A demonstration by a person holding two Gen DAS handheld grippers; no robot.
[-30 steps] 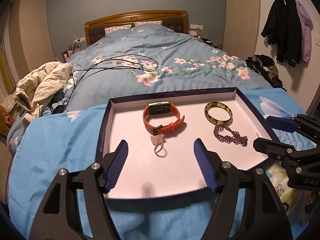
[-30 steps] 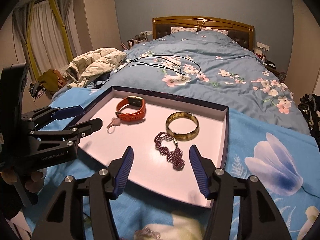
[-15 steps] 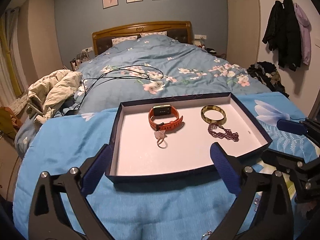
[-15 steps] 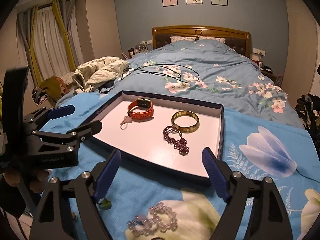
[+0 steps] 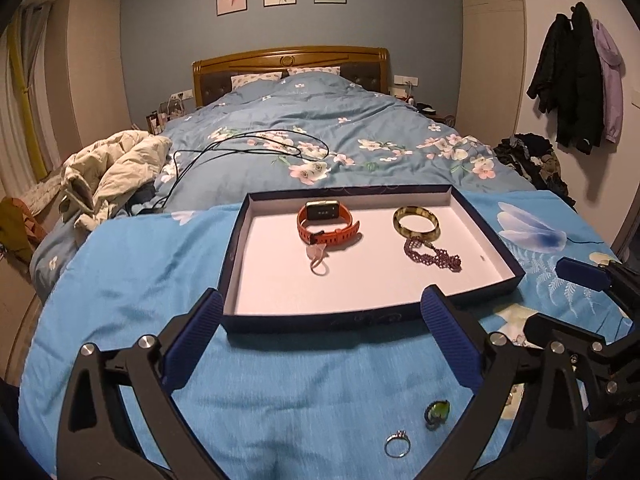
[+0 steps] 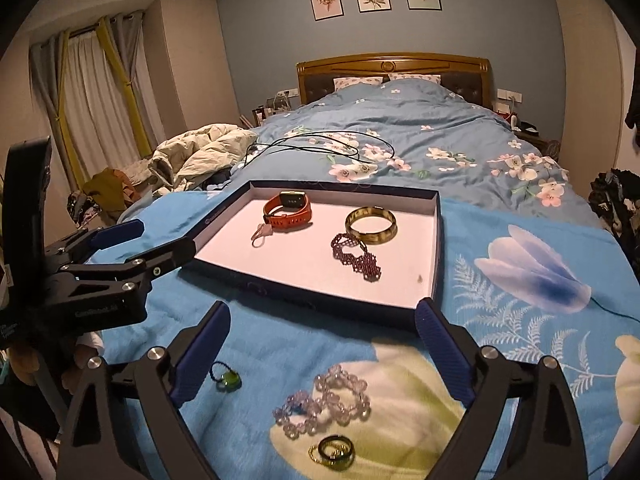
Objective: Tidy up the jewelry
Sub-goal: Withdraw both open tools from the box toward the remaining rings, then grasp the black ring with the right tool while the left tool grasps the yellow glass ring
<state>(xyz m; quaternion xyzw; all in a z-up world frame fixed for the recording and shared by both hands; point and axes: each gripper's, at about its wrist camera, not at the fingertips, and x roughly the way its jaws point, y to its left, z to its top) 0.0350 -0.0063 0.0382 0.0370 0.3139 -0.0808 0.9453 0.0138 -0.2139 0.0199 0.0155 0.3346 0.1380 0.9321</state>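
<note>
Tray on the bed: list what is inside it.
The tray holds an orange watch, a pink ring, a gold bangle and a purple beaded bracelet. Nothing there is covered.

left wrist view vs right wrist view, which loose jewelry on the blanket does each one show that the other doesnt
Only the left wrist view shows the silver ring. Only the right wrist view shows the pale bead bracelet and the dark rings. Both show the green ring on the blanket, and the tray holding the orange watch, gold bangle and purple chain.
</note>
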